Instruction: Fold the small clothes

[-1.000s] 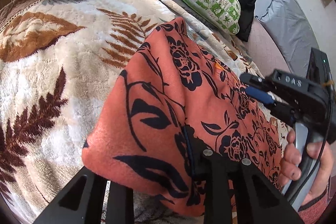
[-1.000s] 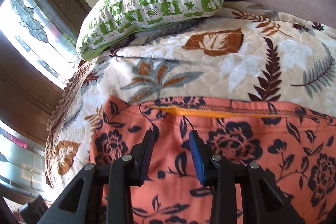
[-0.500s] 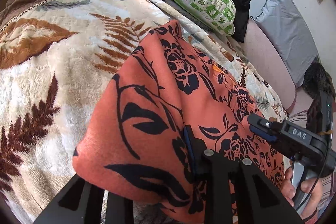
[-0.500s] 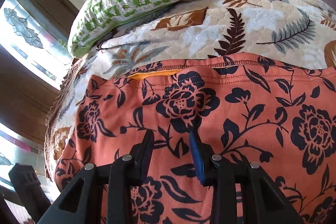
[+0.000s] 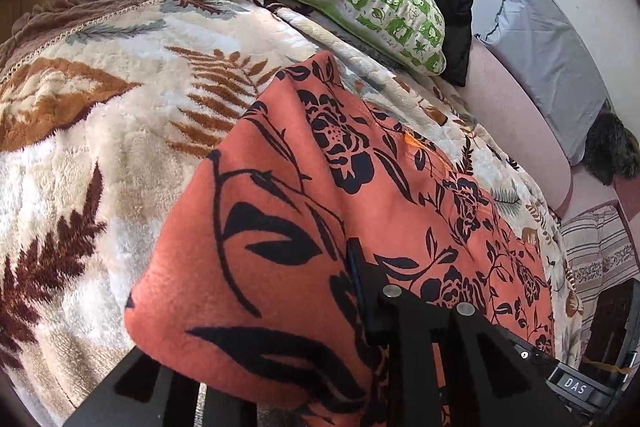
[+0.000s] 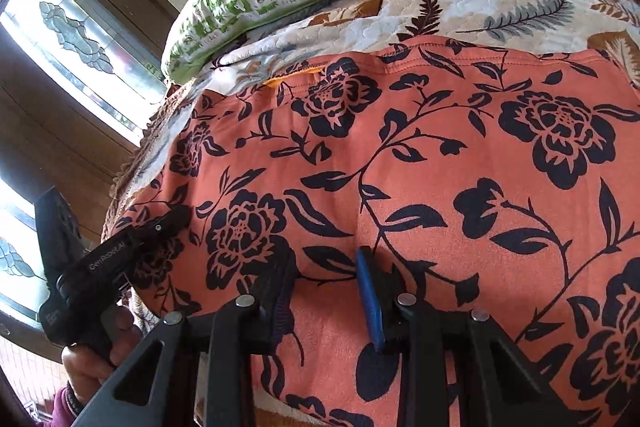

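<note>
Daylight enters through the window [image 6: 60,39], which is blown out to white glare up and left of the right gripper [image 6: 326,291]. The blanket [image 5: 100,131] is brightly lit. Both views show strong fisheye bending and dark vignetted corners. Near fingers are slightly soft.

The garment [image 5: 360,187] [image 6: 420,167] is orange-red fleece printed with black roses, leaves and vines. It lies spread on the leaf-patterned blanket [image 5: 100,147] [image 6: 500,7], its stitched hem toward the pillow end, where a strip of brighter orange lining shows. Its near edge seems lifted off the blanket and draped in a fold.
</note>
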